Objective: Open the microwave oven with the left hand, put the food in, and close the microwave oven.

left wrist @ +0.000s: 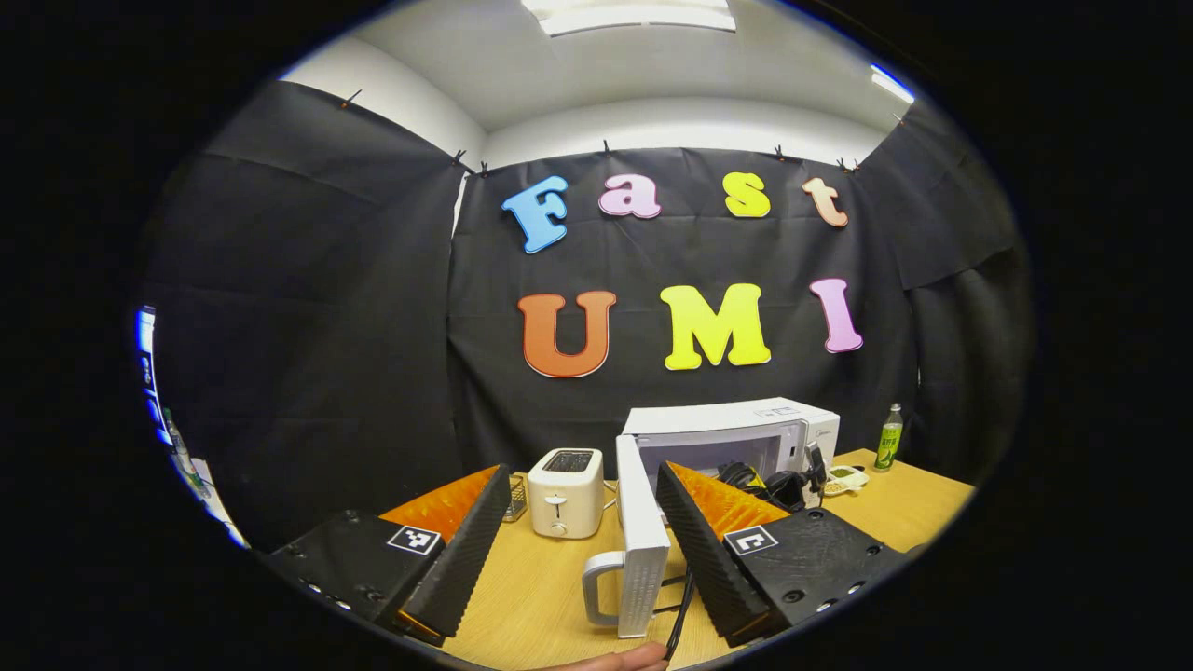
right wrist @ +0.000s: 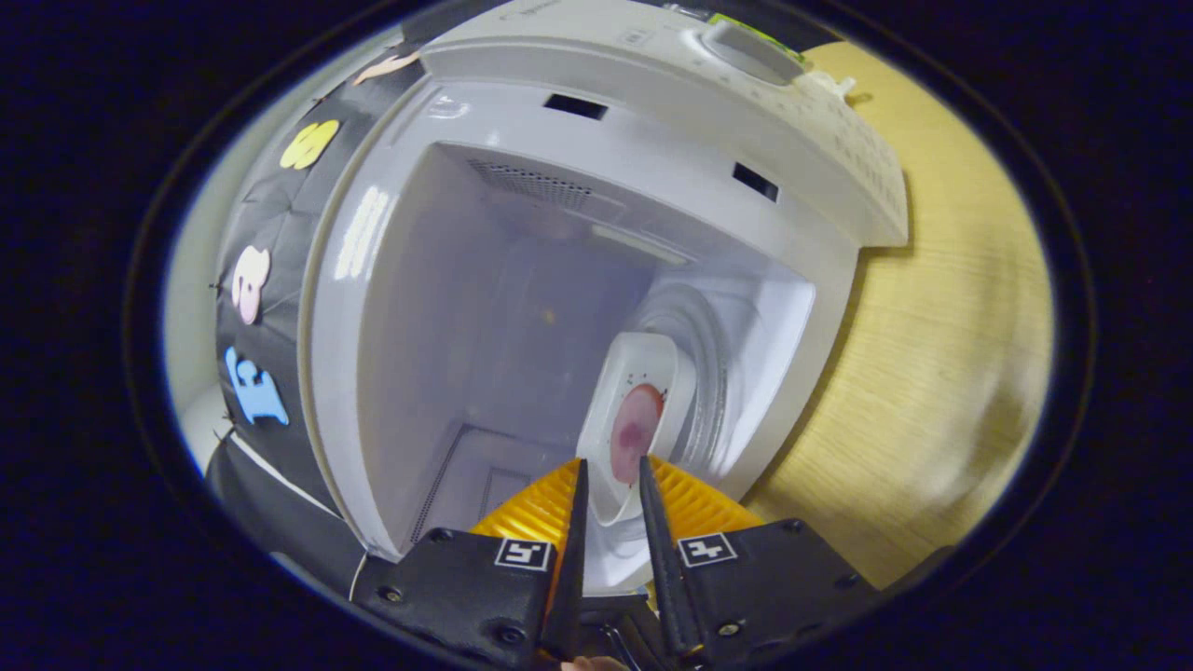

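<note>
The food plate [right wrist: 634,419] is clamped by its rim in the right tongs [right wrist: 610,485] and held inside the open microwave [right wrist: 596,186], ready for setting down. The left tongs [left wrist: 582,522] are kept apart near the door [left wrist: 643,540], probably for closing it.

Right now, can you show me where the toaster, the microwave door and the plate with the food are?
toaster [left wrist: 565,492]: left gripper view, on its front face.
microwave door [left wrist: 641,540]: left gripper view, on the swung-open door's edge.
plate [right wrist: 623,391]: right gripper view, on its rim, inside the microwave.
</note>
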`<state>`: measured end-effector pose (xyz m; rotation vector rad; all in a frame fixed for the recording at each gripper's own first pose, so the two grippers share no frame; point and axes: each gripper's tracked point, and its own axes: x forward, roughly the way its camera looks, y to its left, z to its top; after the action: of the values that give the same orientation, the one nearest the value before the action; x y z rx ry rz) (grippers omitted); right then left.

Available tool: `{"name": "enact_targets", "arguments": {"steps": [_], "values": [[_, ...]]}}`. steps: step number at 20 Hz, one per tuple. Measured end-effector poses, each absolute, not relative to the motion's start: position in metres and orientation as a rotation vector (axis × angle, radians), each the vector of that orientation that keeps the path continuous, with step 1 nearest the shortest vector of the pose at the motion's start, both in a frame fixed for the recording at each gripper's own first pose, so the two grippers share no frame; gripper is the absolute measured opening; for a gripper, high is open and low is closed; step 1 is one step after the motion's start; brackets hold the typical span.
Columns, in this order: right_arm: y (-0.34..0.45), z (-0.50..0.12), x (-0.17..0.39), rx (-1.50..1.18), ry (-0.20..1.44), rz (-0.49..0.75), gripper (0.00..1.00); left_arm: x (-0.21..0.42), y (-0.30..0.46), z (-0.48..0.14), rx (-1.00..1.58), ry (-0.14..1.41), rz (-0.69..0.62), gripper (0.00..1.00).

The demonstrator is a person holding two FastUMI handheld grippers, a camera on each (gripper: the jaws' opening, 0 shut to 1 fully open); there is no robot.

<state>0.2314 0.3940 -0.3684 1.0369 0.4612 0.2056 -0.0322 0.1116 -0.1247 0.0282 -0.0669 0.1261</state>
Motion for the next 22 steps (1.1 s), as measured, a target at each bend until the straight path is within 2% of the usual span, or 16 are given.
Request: {"name": "enact_targets", "arguments": {"steps": [1, 2, 3, 4, 5, 6, 7, 8, 9, 12, 13, 18, 20, 22], "values": [[0.393, -0.363, 0.225, 0.970, 0.449, 0.239, 0.49, -0.035, 0.112, -0.125, 0.020, -0.070, 0.122, 0.94], [0.393, -0.358, 0.220, 0.907, 0.436, 0.264, 0.48, -0.038, 0.111, -0.124, 0.010, -0.071, 0.113, 0.94], [0.389, -0.353, 0.216, 0.850, 0.415, 0.278, 0.86, -0.041, 0.111, -0.125, 0.002, -0.070, 0.106, 0.83], [0.383, -0.347, 0.212, 0.795, 0.398, 0.283, 0.81, -0.044, 0.111, -0.126, -0.005, -0.068, 0.105, 0.83], [0.378, -0.346, 0.208, 0.734, 0.388, 0.287, 0.98, -0.046, 0.114, -0.127, -0.009, -0.065, 0.107, 0.83], [0.372, -0.341, 0.203, 0.679, 0.373, 0.295, 0.98, -0.049, 0.118, -0.127, -0.012, -0.063, 0.112, 0.94], [0.366, -0.335, 0.199, 0.619, 0.346, 0.305, 0.99, -0.051, 0.121, -0.128, -0.013, -0.062, 0.117, 0.94], [0.356, -0.330, 0.194, 0.544, 0.315, 0.304, 0.87, -0.053, 0.123, -0.130, -0.012, -0.060, 0.120, 0.94], [0.344, -0.324, 0.190, 0.457, 0.276, 0.297, 0.99, -0.052, 0.127, -0.133, -0.010, -0.051, 0.127, 0.83], [0.319, -0.299, 0.168, 0.289, 0.194, 0.302, 0.99, -0.055, 0.137, -0.150, -0.008, -0.013, 0.138, 0.83], [0.311, -0.288, 0.160, 0.270, 0.177, 0.310, 0.99, -0.055, 0.140, -0.155, -0.007, -0.001, 0.138, 0.94], [0.268, -0.239, 0.108, 0.165, 0.131, 0.362, 1.00, -0.050, 0.154, -0.179, -0.010, 0.024, 0.162, 0.94], [0.249, -0.224, 0.082, 0.143, 0.107, 0.370, 1.00, -0.046, 0.159, -0.189, 0.001, 0.041, 0.164, 0.88], [0.227, -0.212, 0.056, 0.116, 0.086, 0.376, 1.00, -0.040, 0.168, -0.192, 0.022, 0.039, 0.173, 0.63]]}}
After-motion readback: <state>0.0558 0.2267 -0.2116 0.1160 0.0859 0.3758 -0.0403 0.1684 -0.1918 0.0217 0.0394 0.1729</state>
